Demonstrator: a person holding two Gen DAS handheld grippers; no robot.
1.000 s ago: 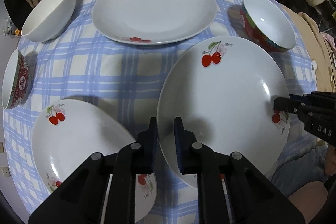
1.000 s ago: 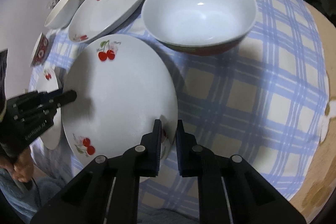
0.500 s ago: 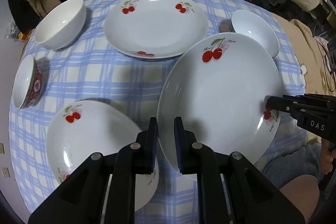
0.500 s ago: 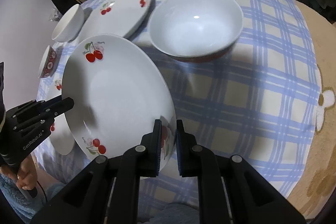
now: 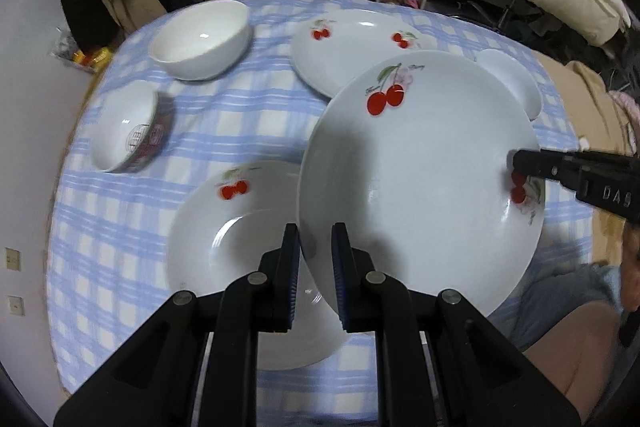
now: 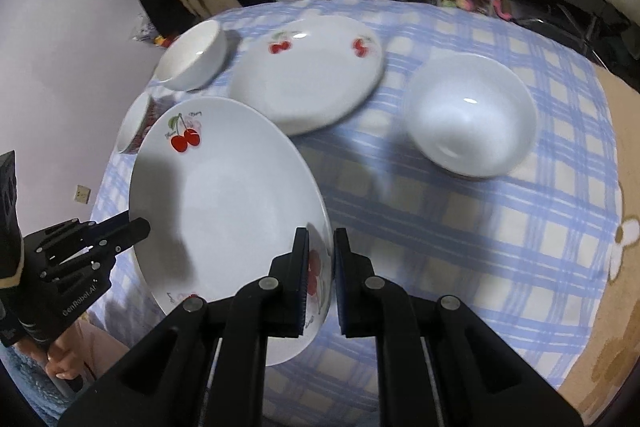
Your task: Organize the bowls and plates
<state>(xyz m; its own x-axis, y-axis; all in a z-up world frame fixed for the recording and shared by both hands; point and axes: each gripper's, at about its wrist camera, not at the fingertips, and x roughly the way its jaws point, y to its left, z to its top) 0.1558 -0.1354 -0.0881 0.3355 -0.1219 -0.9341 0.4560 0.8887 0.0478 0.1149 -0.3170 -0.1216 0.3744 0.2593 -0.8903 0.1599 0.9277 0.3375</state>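
A round table (image 5: 120, 227) in blue-checked cloth carries a cherry plate (image 5: 240, 247) just left of the left fingers, another plate (image 5: 344, 55) far ahead, a plain white bowl (image 5: 200, 43), a red-patterned bowl (image 5: 128, 135), possibly tilted, and a wide bowl (image 6: 472, 115) ahead-right of the right fingers.

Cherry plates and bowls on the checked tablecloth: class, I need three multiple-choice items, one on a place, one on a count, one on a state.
1. What lies on the table under the held plate's left edge?
A. another cherry plate
B. a stack of books
C. a plain white bowl

2. How many cherry plates show in the left wrist view?
A. one
B. three
C. five

3. How is the held plate gripped?
A. one gripper only
B. both grippers at opposite rims
C. by none

Key: 1 A, the near cherry plate lies below the held plate. 2 B, those two plus the far cherry plate. 3 B, the left gripper and right gripper each clamp a rim.
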